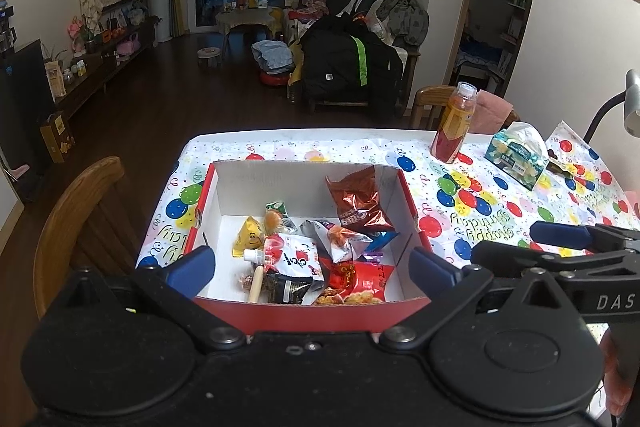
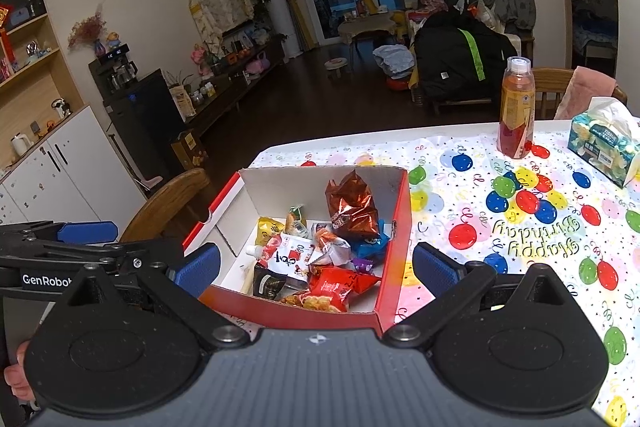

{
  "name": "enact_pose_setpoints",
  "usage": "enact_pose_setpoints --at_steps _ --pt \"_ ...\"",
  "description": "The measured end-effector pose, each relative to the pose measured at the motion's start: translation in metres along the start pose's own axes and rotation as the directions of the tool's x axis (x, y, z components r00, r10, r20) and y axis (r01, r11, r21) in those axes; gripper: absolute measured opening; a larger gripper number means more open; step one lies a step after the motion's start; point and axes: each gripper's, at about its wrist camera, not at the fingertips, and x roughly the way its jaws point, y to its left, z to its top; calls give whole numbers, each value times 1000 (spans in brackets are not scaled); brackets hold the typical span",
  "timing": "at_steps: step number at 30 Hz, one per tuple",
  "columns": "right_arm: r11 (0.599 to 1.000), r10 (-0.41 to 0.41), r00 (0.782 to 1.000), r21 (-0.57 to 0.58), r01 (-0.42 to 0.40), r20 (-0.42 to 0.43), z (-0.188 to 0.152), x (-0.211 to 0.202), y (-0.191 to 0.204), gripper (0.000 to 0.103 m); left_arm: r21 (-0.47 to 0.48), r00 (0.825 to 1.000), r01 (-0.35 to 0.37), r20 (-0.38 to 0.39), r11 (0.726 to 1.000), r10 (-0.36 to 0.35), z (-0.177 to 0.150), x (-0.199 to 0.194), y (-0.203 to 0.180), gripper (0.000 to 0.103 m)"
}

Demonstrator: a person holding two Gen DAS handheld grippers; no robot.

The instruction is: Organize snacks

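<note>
Tissue pack (image 2: 606, 147) cropped at edge

"Happy Birthday" on tablecloth (image 2: 536, 231); "GenRobot" on left tongs (image 2: 48, 281).

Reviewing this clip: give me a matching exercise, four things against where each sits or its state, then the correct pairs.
Things:
1. copper foil bag
2. drink bottle
3. tissue pack
4. left gripper

Places or states:
A. on the tablecloth, right of the bottle
B. open, holding nothing
C. leaning against the far wall inside the red box
D. upright on the tablecloth, outside the box

Pairs: 1-C, 2-D, 3-A, 4-B
</note>
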Motion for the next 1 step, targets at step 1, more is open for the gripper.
enact_pose_setpoints --at_steps 1 --pt "1000 -1 1000 4 1 0 0 -1 -2 103 0 1000 1 0 1000 -1 0 0 0 103"
